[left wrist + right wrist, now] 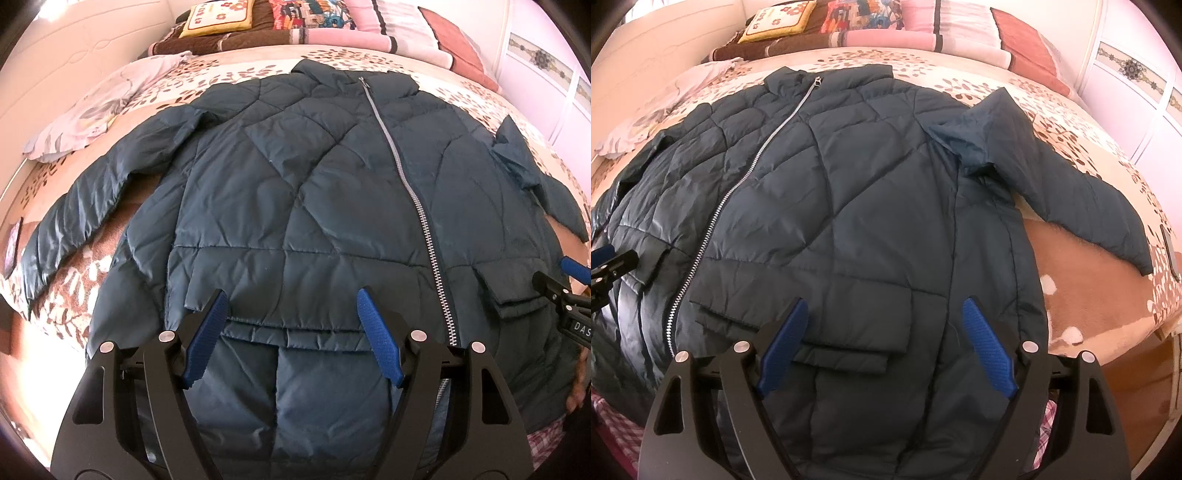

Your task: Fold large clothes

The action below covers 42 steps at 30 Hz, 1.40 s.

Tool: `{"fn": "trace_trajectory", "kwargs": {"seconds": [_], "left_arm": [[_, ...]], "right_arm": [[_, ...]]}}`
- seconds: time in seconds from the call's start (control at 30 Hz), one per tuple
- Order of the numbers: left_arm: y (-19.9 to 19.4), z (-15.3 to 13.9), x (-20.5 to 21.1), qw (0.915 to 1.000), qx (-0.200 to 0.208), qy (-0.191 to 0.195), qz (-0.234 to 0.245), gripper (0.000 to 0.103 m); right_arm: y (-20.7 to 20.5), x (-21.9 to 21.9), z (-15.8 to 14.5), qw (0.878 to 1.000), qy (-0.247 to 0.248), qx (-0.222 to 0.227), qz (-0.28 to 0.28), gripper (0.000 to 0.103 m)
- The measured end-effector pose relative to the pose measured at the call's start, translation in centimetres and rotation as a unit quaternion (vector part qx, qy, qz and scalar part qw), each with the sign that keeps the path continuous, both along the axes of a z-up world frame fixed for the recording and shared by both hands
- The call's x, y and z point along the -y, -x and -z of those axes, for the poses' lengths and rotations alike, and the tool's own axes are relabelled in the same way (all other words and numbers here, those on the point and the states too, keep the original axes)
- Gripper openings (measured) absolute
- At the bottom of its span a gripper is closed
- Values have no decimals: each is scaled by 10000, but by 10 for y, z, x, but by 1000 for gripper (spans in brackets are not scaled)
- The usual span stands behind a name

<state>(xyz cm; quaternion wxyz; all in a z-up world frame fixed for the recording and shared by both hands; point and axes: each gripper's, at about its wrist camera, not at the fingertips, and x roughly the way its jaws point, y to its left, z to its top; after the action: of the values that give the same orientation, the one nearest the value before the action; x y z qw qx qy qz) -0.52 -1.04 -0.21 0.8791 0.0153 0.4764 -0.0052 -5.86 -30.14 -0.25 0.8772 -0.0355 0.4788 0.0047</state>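
A dark teal quilted puffer jacket (295, 192) lies front up and zipped on the bed, collar at the far end, both sleeves spread outward. It also shows in the right wrist view (857, 206). My left gripper (291, 299) is open and empty, hovering over the jacket's left pocket flap near the hem. My right gripper (884, 306) is open and empty over the right pocket flap. The right gripper also shows at the right edge of the left wrist view (565, 291). The silver zipper (417, 192) runs diagonally up the front.
The bed has a cream and brown leaf-print cover (1082, 295). A pale crumpled garment (88, 110) lies at the far left. Pillows and cushions (306, 22) are piled at the head. A white wardrobe (1137, 85) stands on the right. A dark phone-like object (13, 243) lies at the left edge.
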Motion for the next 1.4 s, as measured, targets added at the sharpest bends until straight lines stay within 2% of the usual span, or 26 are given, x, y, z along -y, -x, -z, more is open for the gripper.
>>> {"fn": "trace_trajectory", "kwargs": {"seconds": [1.03,1.4], "left_arm": [[1,2,-2,10000,-29,-32,-52,73],[1,2,-3,10000,-32,-26,-52,73]], "right_arm": [[-3,2,6,9999,-29,-158,28,84],[-4,9,7,9995,-214,-201,95,84]]}}
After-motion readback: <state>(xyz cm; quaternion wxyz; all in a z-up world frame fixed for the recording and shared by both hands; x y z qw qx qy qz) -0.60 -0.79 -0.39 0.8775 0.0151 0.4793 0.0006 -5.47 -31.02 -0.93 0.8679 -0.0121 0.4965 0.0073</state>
